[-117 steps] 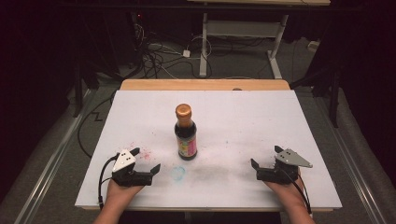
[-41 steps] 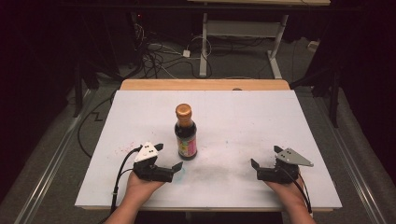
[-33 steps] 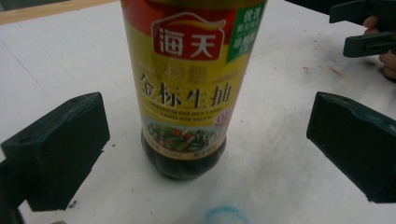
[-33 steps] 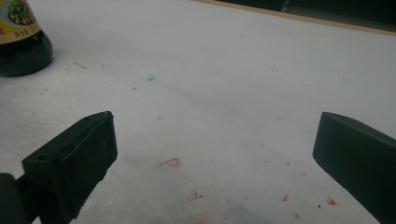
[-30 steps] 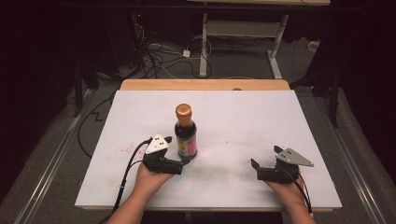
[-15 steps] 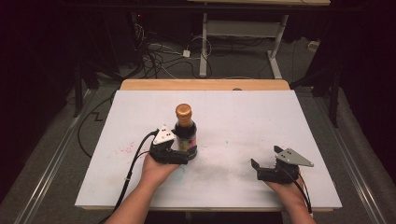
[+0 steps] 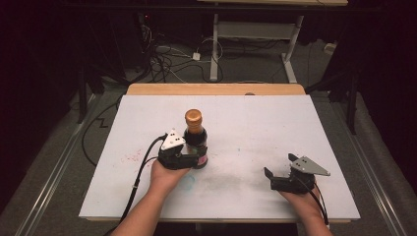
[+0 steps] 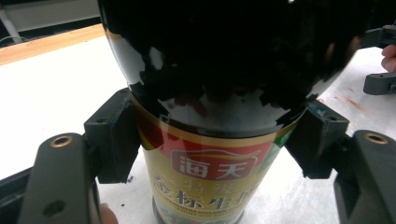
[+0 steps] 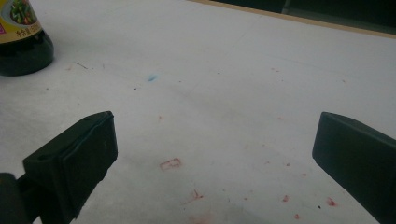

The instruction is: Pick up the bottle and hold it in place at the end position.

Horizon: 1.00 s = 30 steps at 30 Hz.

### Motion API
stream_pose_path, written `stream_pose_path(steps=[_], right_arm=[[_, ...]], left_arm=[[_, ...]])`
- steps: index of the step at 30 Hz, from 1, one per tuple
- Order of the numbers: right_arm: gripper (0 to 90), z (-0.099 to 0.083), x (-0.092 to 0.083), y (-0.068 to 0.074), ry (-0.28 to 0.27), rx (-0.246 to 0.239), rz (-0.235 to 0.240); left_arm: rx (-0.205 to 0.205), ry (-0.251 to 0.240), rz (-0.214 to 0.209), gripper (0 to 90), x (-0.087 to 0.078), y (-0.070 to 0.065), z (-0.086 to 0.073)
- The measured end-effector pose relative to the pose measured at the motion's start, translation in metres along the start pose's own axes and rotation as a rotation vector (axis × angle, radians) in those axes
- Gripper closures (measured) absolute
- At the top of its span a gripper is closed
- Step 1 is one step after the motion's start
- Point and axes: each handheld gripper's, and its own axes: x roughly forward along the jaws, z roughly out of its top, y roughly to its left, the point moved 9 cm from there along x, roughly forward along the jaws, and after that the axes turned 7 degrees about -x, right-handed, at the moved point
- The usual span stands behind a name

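gripping the glossy, round-shouldered dark bottle [image 8: 210,140], left hand-held gripper [image 7: 189,160].

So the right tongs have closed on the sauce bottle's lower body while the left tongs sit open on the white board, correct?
Not quite: the sides are swapped. The left tongs have just been closing and grip the sauce bottle at its lower body, as the left gripper view shows. The right tongs sit open over the white board, apart from the bottle.
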Motion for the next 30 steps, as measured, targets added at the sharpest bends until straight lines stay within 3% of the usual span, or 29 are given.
stream_pose_path(steps=[11,15,20,21,22,26,29,30], right_arm=[[0.9,0.0,0.0,0.0,-0.001,0.005,0.0],[0.9,0.0,0.0,0.0,-0.001,0.001,0.001],[0.9,0.0,0.0,0.0,-0.002,0.005,0.001],[0.9,0.0,0.0,0.0,-0.002,0.005,0.002],[0.9,0.0,0.0,0.0,-0.002,0.005,0.002],[0.9,0.0,-0.001,0.0,-0.003,0.004,0.002],[0.9,0.0,0.0,0.0,-0.006,0.002,0.003],[0.9,0.0,-0.001,0.0,-0.005,0.004,0.003]], left_arm=[[0.027,-0.001,0.003,29.0,0.0,-0.001,-0.001],[0.014,-0.016,0.008,29.4,0.001,-0.001,0.001],[0.026,-0.006,0.001,29.7,0.002,-0.002,0.001],[0.011,-0.024,0.012,29.8,0.004,-0.002,0.002],[0.04,-0.003,0.002,29.8,0.003,-0.002,0.0],[0.012,-0.034,0.002,29.9,0.007,-0.005,0.005],[0.032,-0.01,-0.015,29.9,0.01,-0.008,0.007],[0.015,-0.03,-0.006,29.8,0.013,-0.01,0.009]])
